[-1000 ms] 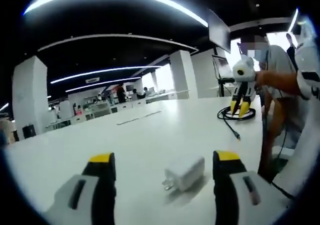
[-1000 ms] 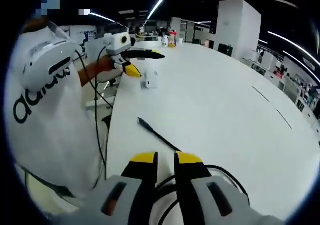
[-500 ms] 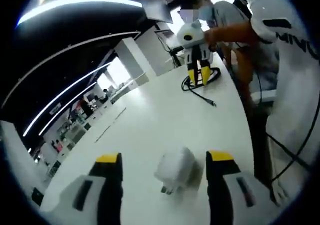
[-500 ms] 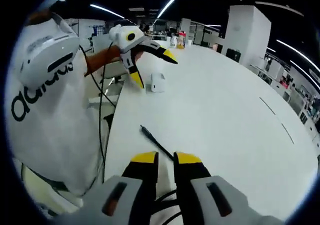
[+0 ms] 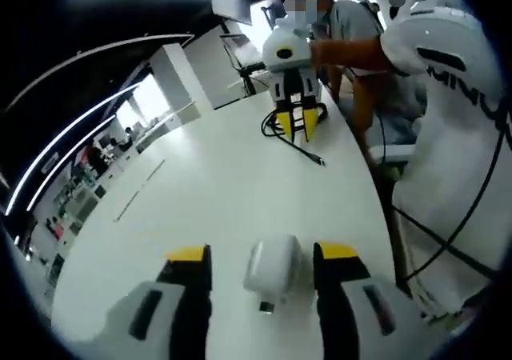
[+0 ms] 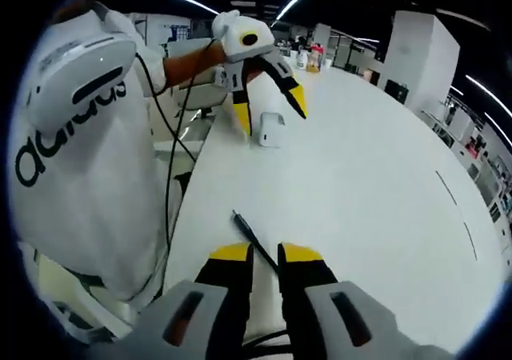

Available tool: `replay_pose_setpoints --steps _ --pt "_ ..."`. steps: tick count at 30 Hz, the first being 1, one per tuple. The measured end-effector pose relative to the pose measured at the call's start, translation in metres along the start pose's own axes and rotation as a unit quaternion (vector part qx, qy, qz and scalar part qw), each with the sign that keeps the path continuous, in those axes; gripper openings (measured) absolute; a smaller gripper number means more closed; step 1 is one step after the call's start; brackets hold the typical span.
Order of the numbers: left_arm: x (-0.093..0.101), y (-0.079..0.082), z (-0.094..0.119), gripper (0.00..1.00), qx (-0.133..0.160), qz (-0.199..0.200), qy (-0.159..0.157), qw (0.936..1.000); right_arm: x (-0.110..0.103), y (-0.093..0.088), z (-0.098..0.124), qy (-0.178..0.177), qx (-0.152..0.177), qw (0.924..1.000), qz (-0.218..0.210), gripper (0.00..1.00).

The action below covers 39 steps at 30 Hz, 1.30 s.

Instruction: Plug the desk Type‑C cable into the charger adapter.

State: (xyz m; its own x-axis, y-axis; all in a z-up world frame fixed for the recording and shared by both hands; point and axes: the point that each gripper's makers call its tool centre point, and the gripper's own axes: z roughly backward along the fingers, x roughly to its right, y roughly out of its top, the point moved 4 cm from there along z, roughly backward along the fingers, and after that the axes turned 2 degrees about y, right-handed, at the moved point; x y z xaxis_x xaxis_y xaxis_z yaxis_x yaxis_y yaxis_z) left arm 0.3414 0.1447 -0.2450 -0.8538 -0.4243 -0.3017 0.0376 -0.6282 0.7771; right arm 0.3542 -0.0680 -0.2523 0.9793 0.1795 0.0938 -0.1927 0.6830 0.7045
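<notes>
The white charger adapter (image 5: 272, 264) lies on the white table (image 5: 200, 184), prongs toward the camera, between the jaws of my left gripper (image 5: 262, 252). Those jaws stand open on either side of it with small gaps. From the right gripper view, the left gripper (image 6: 270, 112) hangs over the adapter (image 6: 272, 128) at the table's near-left edge. My right gripper (image 6: 266, 252) is shut on the black Type-C cable (image 6: 250, 230), whose plug end points forward over the table. In the left gripper view the right gripper (image 5: 296, 124) stands on the coiled cable (image 5: 308, 150).
The person in a white shirt (image 6: 72, 160) stands at the table's edge, with thin black leads hanging by the body. Bottles (image 6: 314, 56) stand at the far end. The broad white tabletop (image 6: 360, 184) stretches to the right.
The left gripper's jaws have narrowed around the adapter, and it has tilted more steeply over it. The right gripper has kept its grip on the cable and edged closer to the adapter.
</notes>
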Motion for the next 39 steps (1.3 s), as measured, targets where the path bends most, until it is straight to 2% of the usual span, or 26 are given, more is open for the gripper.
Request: replay_pose_setpoints --steps 6,8,13,17,27,32,39 --pt "-0.001 0.001 -0.003 0.38 0.001 0.023 -0.045 0.9987 0.001 0.006 -0.004 0.011 -0.009 0.9998 0.014 0.12" --pt "0.002 -0.002 -0.003 0.38 -0.01 0.038 -0.069 0.9968 0.0 0.007 -0.006 0.014 -0.013 0.9996 0.02 0.12" --pt "0.002 -0.008 -0.005 0.37 -0.037 0.037 -0.095 0.9942 -0.002 0.009 -0.01 0.026 -0.019 0.9992 0.024 0.12" --pt "0.002 -0.008 -0.006 0.35 -0.044 0.036 -0.111 0.9922 -0.002 0.012 -0.011 0.03 -0.019 0.999 0.026 0.12" --pt "0.001 -0.003 -0.009 0.3 -0.069 0.033 -0.121 0.9897 -0.004 0.012 -0.015 0.039 -0.028 0.9985 0.028 0.12" --pt "-0.002 -0.003 -0.009 0.25 -0.074 0.039 -0.126 0.9886 -0.005 0.011 -0.015 0.043 -0.033 0.9981 0.031 0.12" --pt "-0.001 -0.003 -0.01 0.25 -0.075 0.052 -0.139 0.9861 -0.007 0.011 -0.016 0.053 -0.043 0.9966 0.045 0.11"
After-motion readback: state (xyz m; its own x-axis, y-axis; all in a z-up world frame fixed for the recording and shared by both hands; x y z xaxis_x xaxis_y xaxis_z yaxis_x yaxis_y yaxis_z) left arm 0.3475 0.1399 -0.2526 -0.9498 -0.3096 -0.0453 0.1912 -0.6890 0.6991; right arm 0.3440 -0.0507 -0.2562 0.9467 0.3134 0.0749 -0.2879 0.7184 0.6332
